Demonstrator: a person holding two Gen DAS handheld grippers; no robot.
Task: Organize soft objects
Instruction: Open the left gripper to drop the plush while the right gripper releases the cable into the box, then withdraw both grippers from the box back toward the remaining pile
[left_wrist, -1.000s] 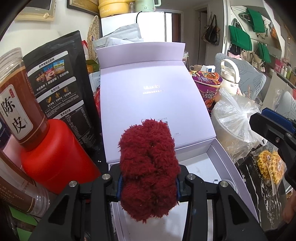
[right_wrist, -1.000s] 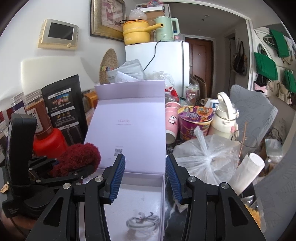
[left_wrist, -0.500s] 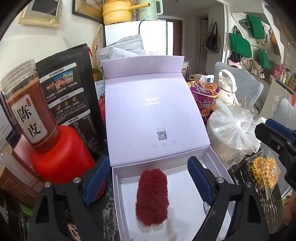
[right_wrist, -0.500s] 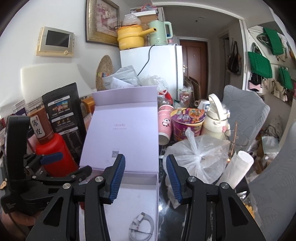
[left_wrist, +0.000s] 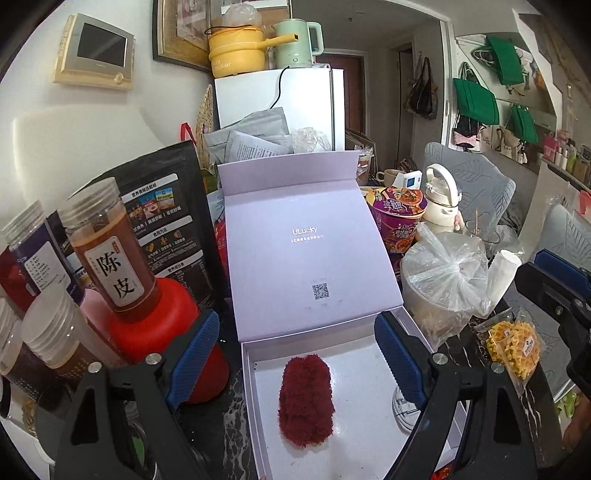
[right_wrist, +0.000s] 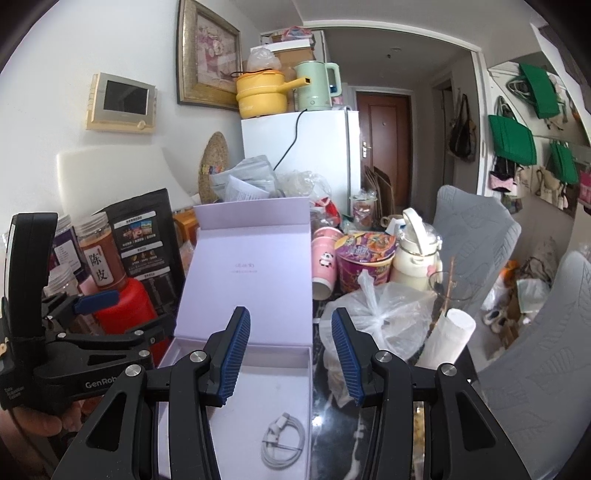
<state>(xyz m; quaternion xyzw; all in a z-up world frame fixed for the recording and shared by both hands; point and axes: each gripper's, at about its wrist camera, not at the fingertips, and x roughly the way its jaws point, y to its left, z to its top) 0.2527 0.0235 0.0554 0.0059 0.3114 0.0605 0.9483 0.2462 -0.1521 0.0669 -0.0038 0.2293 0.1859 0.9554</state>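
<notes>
A dark red fluffy soft object (left_wrist: 306, 397) lies loose on the floor of the open lilac box (left_wrist: 248, 373), whose lid (left_wrist: 306, 240) stands up behind it. My left gripper (left_wrist: 296, 319) hovers above the box's near part, open, with its blue pads wide on either side of the object and apart from it. In the right wrist view the box (right_wrist: 314, 354) appears again, and my right gripper (right_wrist: 290, 314) hangs open over its right side with nothing between the pads. The left gripper (right_wrist: 125, 317) shows at that view's left edge, held by a hand.
A coiled white cable (right_wrist: 282, 439) lies in the box's right corner. Left of the box stand a red bottle (left_wrist: 162, 332), an amber jar (left_wrist: 110, 254) and a black pouch (left_wrist: 162, 218). On the right are a tied plastic bag (left_wrist: 447, 284), a noodle cup (left_wrist: 397, 218) and a yellow snack packet (left_wrist: 511, 343).
The left gripper opened and let go of the red fluffy object, which now lies in the box. It then rose and drew back. The right gripper also lifted slightly.
</notes>
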